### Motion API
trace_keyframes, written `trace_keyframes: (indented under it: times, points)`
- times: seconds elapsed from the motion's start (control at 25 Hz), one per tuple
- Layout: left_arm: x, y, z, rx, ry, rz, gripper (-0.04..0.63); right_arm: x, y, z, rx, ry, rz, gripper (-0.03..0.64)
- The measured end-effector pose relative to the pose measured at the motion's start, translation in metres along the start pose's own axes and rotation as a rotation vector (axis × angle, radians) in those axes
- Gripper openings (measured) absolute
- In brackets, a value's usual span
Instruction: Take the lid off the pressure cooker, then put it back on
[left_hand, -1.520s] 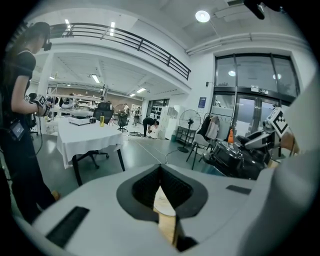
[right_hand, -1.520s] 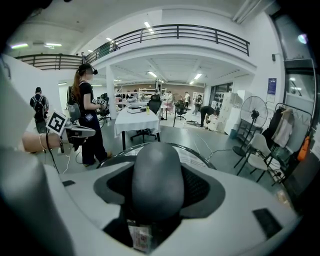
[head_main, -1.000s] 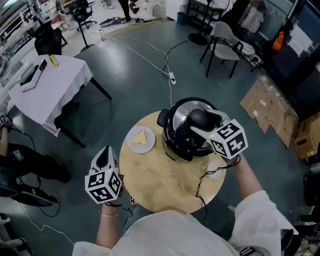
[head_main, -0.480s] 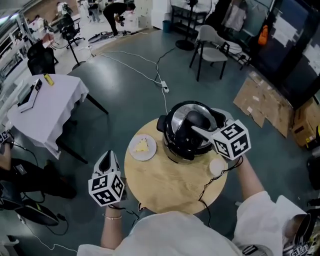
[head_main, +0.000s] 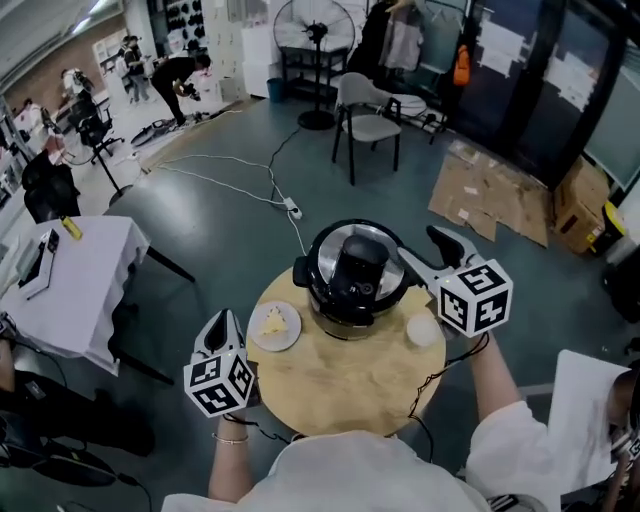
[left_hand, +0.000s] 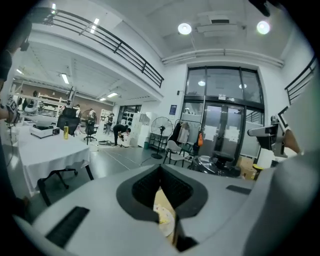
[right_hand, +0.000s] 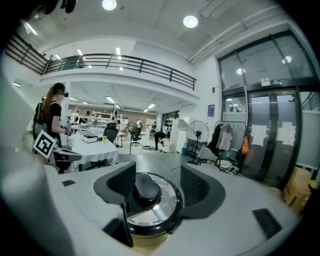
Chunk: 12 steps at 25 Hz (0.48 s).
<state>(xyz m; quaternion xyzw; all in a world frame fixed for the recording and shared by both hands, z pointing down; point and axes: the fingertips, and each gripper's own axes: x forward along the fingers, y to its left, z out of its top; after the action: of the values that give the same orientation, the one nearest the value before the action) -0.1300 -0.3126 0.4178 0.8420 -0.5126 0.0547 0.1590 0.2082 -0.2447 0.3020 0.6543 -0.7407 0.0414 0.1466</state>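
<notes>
- Sitting on the far half of the round wooden table (head_main: 340, 385), the pressure cooker (head_main: 345, 305) has its lid (head_main: 325, 262) on, so I judge the lift-off is not yet done.
- The right gripper (head_main: 420, 243) is the nearer tool. It hovers just right of the cooker, apart from it, and its own view puts the lid ahead of and below the jaws.
- Its jaws stand about half apart, have just been closing, and grip nothing. The lid's handle (head_main: 358, 270) shows in the gap, beyond the tips and untouched.
- That handle is a chunky black block. Its long axis seems to run from the cooker's far rim toward the person, so the jaws probably need to straddle it crosswise.
- The left gripper (head_main: 221, 322) hangs well left of the cooker, tips together and empty.
- The lid is a domed disc of polished, mirror-bright steel, likely slippery. The handle and body look like matte black plastic.
- A white plate (head_main: 252, 335) lies just left of the cooker, and a small white cup (head_main: 423, 329) sits just to its right.
</notes>
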Motion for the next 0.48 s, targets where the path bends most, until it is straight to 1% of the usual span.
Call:
trace_keyframes:
  times: [0.12, 0.28, 0.4, 0.48]
  points:
    - [0.01, -0.018, 0.005, 0.028, 0.002, -0.075, -0.005, -0.028, -0.012, -0.01, 0.062, -0.016, -0.105, 0.255]
    - [0.019, -0.048, 0.006, 0.064, 0.008, -0.176, -0.005, -0.066, -0.021, -0.033, 0.129, -0.026, -0.232, 0.226]
    - [0.025, -0.068, 0.004, 0.089, 0.022, -0.244, -0.005, -0.091, -0.02, -0.053, 0.188, -0.041, -0.317, 0.191]
    - [0.027, -0.08, 0.0, 0.106, 0.035, -0.285, -0.005, -0.108, -0.016, -0.067, 0.223, -0.054, -0.371, 0.156]
